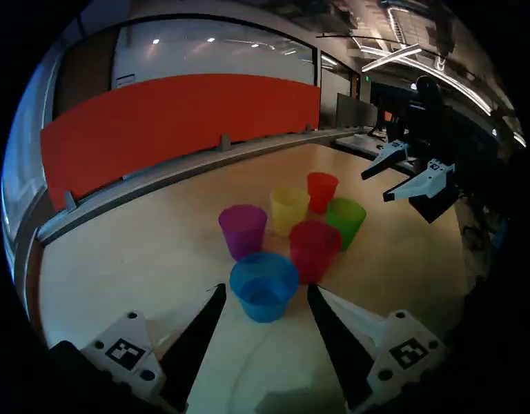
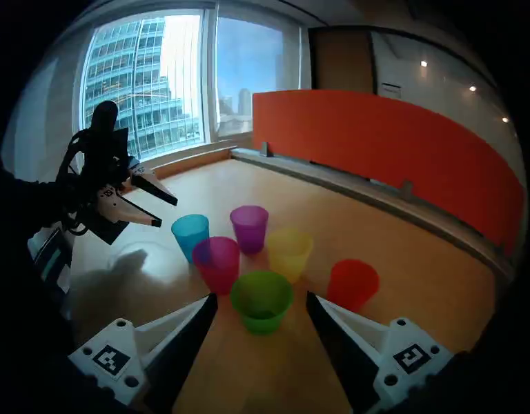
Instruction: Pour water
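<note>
While hovering low over the bench (image 1: pixel 141 276), gaping wide and gripping nothing at the left tool (image 1: pixel 265 286). Just ahead, between its fingertips: blue cup (image 1: pixel 263 307), upright, seemingly apart from both fingers; darker at the bottom, whether filled hard to tell. Just beyond that, red cup (image 1: pixel 313 250) and purple cup (image 1: pixel 243 229). Farther ahead, yellow cup (image 1: pixel 289 209), green cup (image 1: pixel 346 219) and orange cup (image 1: pixel 322 190), all upright and clustered. Farthest ahead and to the right, hanging above the bench: right tool (image 1: pixel 375 188), likewise spread wide and empty, with the green cup nearest ahead of it in the right gripper view. Judged from this: nothing lifted, nothing tilted, no pouring begun. Left to do: close on a cup, raise it, tip it over another.
</note>
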